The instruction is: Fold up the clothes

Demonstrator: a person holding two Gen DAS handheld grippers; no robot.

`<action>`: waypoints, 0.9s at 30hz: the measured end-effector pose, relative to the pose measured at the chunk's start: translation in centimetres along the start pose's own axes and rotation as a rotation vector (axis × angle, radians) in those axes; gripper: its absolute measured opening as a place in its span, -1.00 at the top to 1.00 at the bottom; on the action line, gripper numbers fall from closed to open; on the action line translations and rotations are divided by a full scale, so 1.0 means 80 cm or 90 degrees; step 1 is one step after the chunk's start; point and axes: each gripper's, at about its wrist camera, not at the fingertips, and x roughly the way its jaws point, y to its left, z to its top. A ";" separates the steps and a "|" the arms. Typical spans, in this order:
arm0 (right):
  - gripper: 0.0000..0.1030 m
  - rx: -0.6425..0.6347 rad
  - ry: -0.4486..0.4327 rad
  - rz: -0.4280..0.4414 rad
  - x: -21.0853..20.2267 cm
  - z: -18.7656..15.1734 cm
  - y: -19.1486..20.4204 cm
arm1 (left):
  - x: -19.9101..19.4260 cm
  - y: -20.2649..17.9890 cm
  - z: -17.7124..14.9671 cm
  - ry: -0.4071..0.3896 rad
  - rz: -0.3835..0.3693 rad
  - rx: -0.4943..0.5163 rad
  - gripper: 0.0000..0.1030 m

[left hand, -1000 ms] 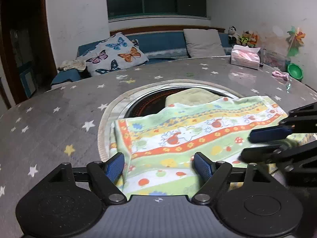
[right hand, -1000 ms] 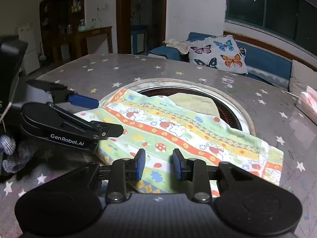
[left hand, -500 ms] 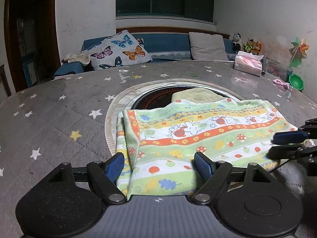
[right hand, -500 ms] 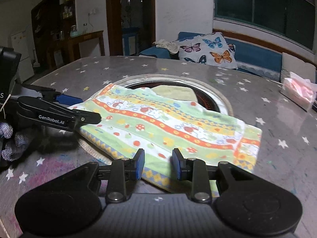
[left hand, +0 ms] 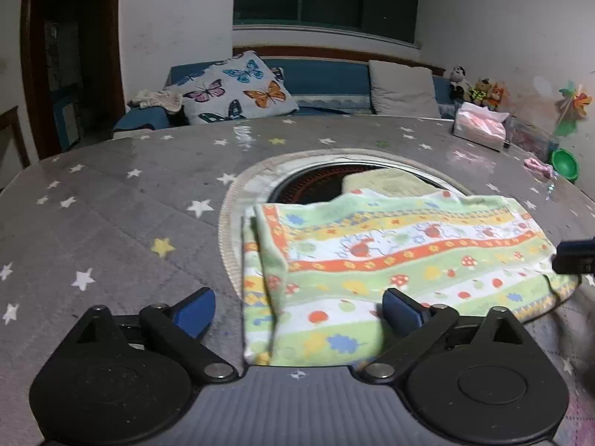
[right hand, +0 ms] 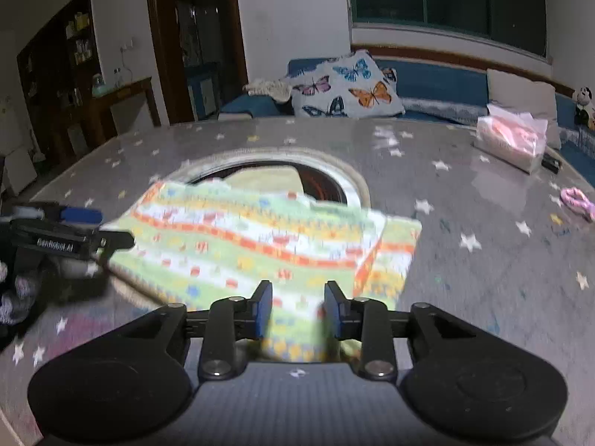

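A folded green, white and orange striped cloth (left hand: 390, 256) with cartoon prints lies on the grey star-patterned table (left hand: 130, 200), partly over a round opening (left hand: 319, 182). My left gripper (left hand: 299, 310) is open, its fingers wide apart over the cloth's near left corner. My right gripper (right hand: 297, 306) is open with a narrower gap, low over the cloth's (right hand: 253, 245) near edge; that view is blurred. Each gripper shows at the other view's edge: the right one on the right of the left wrist view (left hand: 574, 256), the left one on the left of the right wrist view (right hand: 67, 230).
A pale yellow cloth (left hand: 383, 182) sits in the round opening. A tissue pack (left hand: 479, 126), a pink item (left hand: 537, 165) and a green bowl (left hand: 565, 163) are at the far right. A sofa with a butterfly pillow (left hand: 238, 89) stands behind the table.
Both grippers have drawn back toward the cloth's near edge. The right gripper's fingers have spread a little. The cloth lies flatter on the table.
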 end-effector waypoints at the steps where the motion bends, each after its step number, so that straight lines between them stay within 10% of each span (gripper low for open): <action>1: 0.38 0.001 0.000 0.001 0.005 0.002 -0.001 | 0.000 0.002 0.001 0.001 0.003 -0.003 -0.98; 27: 0.21 0.042 0.038 -0.032 0.095 0.056 -0.043 | 0.082 0.037 0.067 0.043 0.122 0.017 -1.00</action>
